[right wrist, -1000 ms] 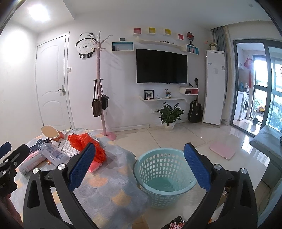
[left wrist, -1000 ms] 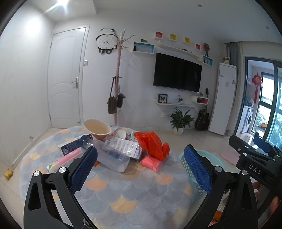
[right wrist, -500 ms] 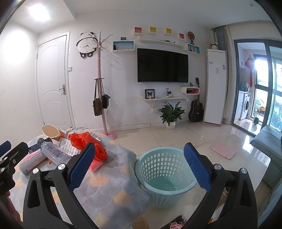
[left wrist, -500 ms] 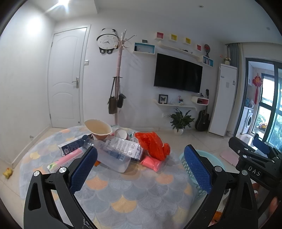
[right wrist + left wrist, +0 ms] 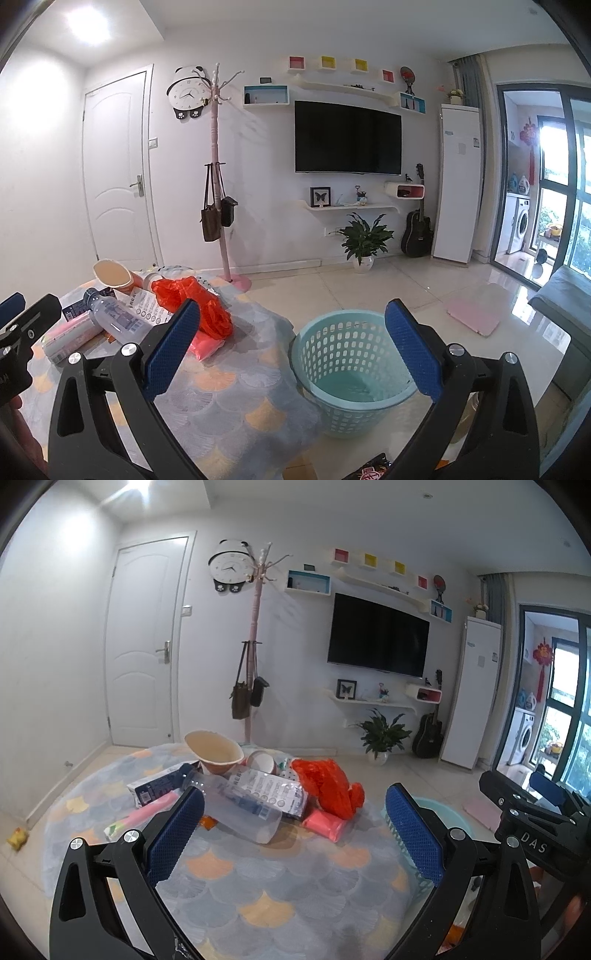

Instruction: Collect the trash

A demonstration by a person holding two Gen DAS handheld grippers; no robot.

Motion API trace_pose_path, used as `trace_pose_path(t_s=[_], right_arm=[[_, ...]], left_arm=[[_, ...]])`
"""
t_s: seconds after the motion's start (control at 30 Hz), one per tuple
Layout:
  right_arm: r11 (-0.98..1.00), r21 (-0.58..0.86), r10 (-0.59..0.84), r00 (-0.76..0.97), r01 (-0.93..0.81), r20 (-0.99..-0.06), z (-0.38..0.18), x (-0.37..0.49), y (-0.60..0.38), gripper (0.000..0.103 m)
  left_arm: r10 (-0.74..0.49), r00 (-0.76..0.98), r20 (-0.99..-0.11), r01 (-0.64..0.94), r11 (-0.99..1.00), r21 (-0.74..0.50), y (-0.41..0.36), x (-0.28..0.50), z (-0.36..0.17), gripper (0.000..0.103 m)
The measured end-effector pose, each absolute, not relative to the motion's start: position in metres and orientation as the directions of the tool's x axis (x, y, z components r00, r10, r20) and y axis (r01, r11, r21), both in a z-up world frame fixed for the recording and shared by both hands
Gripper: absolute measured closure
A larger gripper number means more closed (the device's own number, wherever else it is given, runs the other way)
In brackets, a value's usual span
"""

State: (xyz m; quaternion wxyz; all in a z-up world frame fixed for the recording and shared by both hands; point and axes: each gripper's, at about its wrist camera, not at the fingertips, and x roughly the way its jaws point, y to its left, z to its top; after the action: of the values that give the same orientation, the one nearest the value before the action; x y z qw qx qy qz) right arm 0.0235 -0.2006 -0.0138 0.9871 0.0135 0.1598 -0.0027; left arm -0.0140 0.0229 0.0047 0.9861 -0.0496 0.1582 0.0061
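Observation:
A pile of trash lies on a table with a scale-pattern cloth: a clear plastic bottle, a beige paper bowl, a red plastic bag, a pink packet, a pink tube and printed wrappers. My left gripper is open and empty, hovering short of the pile. My right gripper is open and empty, above the table edge beside a light blue laundry basket on the floor. The red bag and bottle show at the left of the right wrist view.
The basket's rim shows just right of the table in the left wrist view. A pink coat stand, a potted plant, a guitar and a pink mat stand beyond on the tiled floor. A dark snack packet lies at the bottom edge.
Both grippers have drifted slightly; the views shift a little. Both stay open and empty, and the trash has not moved.

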Motion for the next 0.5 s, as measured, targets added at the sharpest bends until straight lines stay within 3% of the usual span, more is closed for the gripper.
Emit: trace_pose_path(t_s=[0.17,0.4,0.5], right_arm=[[1.000,0.023,0.009,0.946,-0.001,-0.324,-0.015,0.029,-0.196,0.008],[0.999,-0.048,0.007,0.951,-0.023,-0.309,-0.037,0.054,-0.180,0.008],[0.995,-0.069,0.047,0.951,-0.071,-0.307,-0.043,0.073,-0.170,0.016]], left_arm=[[-0.023,0.945,-0.327,-0.020,0.991,-0.129,0.034,-0.010,0.000,0.007],[0.020,0.896,-0.443,-0.115,0.975,-0.188,0.079,0.028,-0.027,0.008],[-0.009,0.868,-0.497,-0.136,0.957,-0.255,0.095,0.058,-0.033,0.009]])
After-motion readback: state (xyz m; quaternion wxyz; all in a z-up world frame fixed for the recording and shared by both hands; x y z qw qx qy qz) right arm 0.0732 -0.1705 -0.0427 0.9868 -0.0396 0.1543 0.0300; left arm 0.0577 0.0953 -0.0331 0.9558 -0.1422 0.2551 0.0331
